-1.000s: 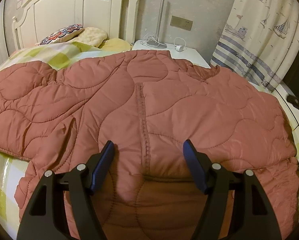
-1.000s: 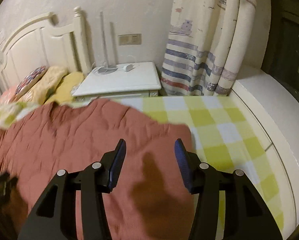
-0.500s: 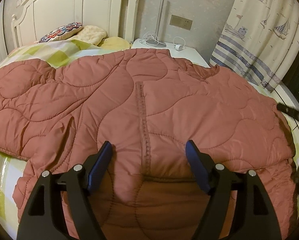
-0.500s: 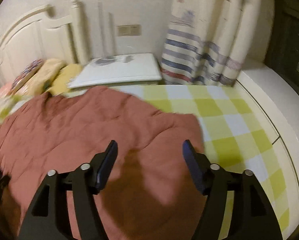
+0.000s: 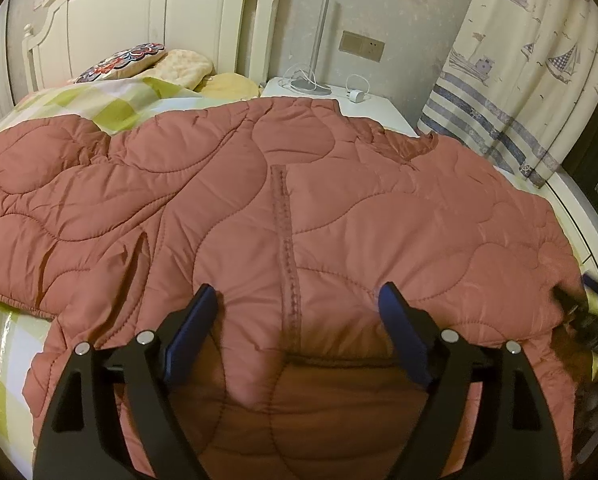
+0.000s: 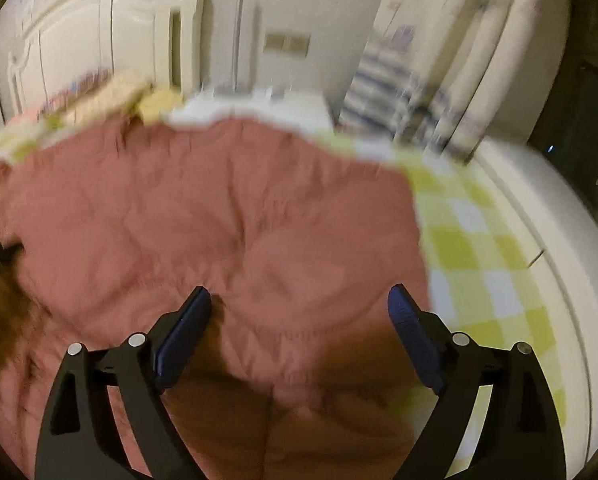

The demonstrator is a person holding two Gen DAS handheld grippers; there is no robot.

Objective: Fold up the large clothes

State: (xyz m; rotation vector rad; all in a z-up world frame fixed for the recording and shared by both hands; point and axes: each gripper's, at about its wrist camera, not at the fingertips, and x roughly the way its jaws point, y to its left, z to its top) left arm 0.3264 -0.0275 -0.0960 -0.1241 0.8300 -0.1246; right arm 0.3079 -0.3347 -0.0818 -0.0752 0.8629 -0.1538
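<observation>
On the bed [image 5: 3, 364], over a yellow-and-white checked sheet: one large quilted jacket [image 5: 299, 216], dusty pink, spread flat and covering most of the mattress width, with a stitched seam [image 5: 287, 248] running down its middle toward the camera.

Placement: the far edge lies just short of the nightstand [image 5: 375, 104] and the pillows [image 5: 179, 68] at the headboard. A sleeve-like panel extends off to the left, ending in a gathered cuff near the sheet. In the right wrist view the jacket's right-hand edge [image 6: 415, 216] meets bare checked sheet; that view is blurred.

Handling, as judged: padded, soft and bulky, likely light for its size. The shell looks smooth and faintly shiny, so it may slide against itself when layered. Puffy filling will resist sharp creases and may spring back. Not fragile.

Where to take hold: best at a hem, cuff or outer edge, where the layers thin out, rather than on the puffed middle.

Left gripper [image 5: 295, 308]: jaws opening, spread wide either side of the centre seam, above the cloth, nothing pinched.

Right gripper [image 6: 299, 312]: jaws opening, spread wide over the jacket's right portion near its edge, nothing pinched.
</observation>
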